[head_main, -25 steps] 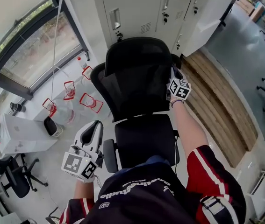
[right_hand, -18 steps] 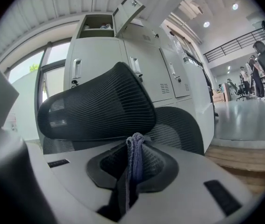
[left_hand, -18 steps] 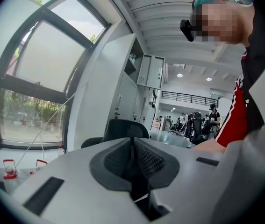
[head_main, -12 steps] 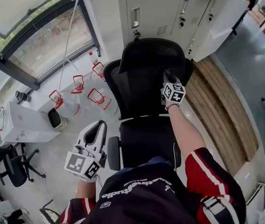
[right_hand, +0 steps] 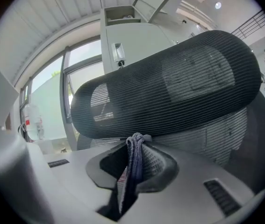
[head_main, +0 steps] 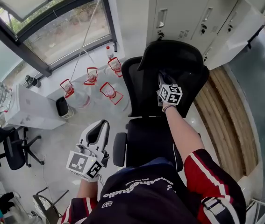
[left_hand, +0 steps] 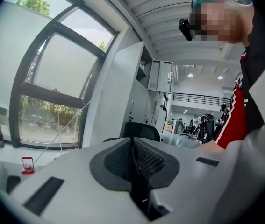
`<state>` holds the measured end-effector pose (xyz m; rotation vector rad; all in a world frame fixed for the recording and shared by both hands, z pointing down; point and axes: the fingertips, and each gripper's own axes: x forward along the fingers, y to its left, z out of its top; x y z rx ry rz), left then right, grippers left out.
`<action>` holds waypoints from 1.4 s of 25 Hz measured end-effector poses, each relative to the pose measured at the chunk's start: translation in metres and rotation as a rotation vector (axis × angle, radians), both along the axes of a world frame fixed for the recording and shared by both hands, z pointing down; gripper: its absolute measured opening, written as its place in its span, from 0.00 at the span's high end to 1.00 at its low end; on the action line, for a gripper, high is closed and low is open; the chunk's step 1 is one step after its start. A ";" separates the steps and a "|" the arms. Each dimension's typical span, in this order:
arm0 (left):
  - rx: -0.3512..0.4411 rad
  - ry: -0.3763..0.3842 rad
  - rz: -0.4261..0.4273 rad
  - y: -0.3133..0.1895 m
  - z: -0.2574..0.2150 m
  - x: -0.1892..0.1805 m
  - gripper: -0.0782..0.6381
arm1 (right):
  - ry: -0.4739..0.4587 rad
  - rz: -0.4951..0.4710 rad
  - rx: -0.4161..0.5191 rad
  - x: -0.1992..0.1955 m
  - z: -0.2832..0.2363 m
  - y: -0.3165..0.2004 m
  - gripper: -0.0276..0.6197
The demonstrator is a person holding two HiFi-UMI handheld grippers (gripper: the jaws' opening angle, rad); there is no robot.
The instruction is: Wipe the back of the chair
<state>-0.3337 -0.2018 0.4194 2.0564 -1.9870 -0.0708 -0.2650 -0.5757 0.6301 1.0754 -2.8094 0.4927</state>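
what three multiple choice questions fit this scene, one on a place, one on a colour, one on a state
1. Where is the right claw?
A up at the backrest of the chair
B down under the chair
C resting on its seat
2. What colour is the chair?
A white
B black
C red
3. How is the left claw?
A wide open
B shut on a cloth
C shut, empty

1 A: it points at the mesh backrest, close up.
2 B: mesh and seat are black.
3 C: its jaws meet with nothing between; the cloth is in the right claw.
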 end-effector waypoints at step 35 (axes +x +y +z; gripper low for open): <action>0.003 0.013 -0.179 0.075 0.001 -0.032 0.84 | -0.151 -0.420 -0.164 -0.127 0.021 0.173 0.86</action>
